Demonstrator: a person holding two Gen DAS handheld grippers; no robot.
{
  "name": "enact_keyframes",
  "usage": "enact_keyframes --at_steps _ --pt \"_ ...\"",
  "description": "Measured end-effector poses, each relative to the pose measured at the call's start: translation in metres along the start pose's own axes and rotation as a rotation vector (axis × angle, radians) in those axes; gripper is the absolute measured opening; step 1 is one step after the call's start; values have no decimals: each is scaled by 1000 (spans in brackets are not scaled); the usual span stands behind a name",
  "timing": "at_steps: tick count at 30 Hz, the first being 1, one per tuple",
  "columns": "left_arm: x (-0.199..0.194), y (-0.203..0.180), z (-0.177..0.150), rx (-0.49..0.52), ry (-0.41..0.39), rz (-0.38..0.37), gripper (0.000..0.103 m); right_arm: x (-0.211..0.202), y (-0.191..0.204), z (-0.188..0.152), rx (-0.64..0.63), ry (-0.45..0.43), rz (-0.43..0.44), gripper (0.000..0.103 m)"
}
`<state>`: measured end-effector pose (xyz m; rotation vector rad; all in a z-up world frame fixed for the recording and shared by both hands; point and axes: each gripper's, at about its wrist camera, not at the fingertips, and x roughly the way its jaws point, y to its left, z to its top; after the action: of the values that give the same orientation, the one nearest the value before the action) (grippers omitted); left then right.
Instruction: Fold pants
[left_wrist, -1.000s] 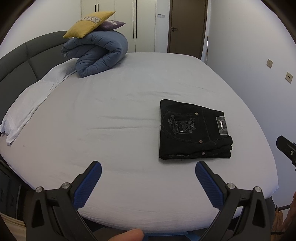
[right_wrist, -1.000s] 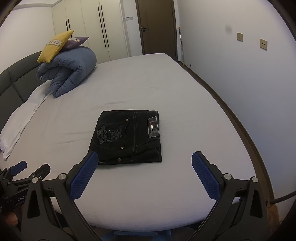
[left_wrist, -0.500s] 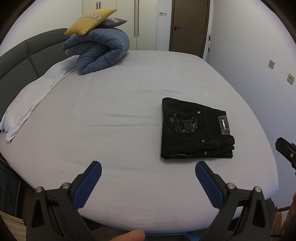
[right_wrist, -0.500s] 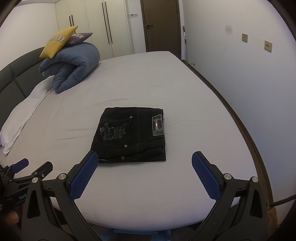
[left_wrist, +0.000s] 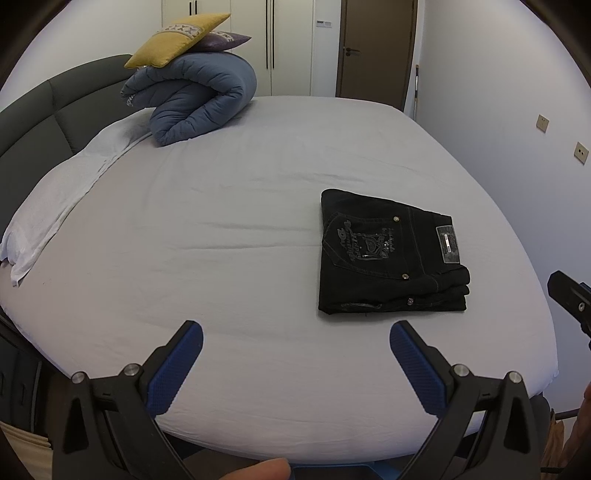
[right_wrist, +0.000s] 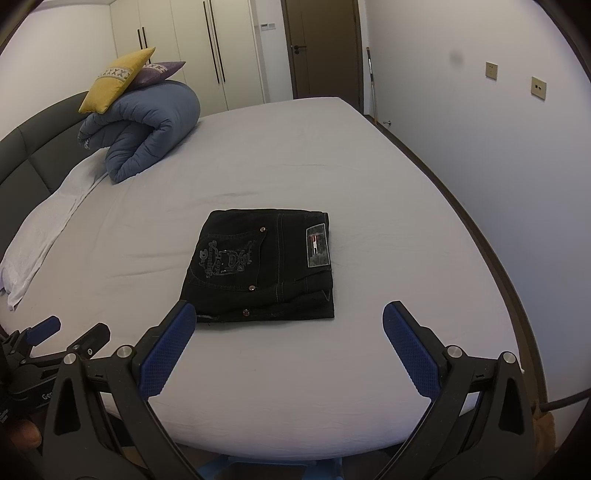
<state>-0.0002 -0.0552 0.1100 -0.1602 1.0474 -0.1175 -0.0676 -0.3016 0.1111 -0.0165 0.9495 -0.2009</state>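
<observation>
While both grippers hang off the near edge:
Pants (right_wrist: 264, 264): folded, bare bed (right_wrist: 388, 192) all round.
Duvet (left_wrist: 192, 99): far left.
Left gripper (left_wrist: 295, 347), right gripper (right_wrist: 284, 326): fingers spread, empty.

I see broad bare sheet on the bed (left_wrist: 229, 236) between the folded black jeans (left_wrist: 388, 258) and the headboard side; a gripper can pass there freely. The rolled blue duvet (left_wrist: 195, 103), topped by a yellow cushion (left_wrist: 177, 40) and a purple cushion (left_wrist: 221, 38), blocks the far left corner. A white pillow (left_wrist: 59, 199) lines the left edge. From the right wrist view, the strip of sheet between the jeans (right_wrist: 262, 266) and the wall (right_wrist: 498, 166) is narrow but clear.
</observation>
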Motion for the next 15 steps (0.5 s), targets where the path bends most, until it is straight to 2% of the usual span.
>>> enact_keyframes --at_steps 15 --pt "0 0 1 2 -2 -2 103 2 5 2 -14 4 4 103"
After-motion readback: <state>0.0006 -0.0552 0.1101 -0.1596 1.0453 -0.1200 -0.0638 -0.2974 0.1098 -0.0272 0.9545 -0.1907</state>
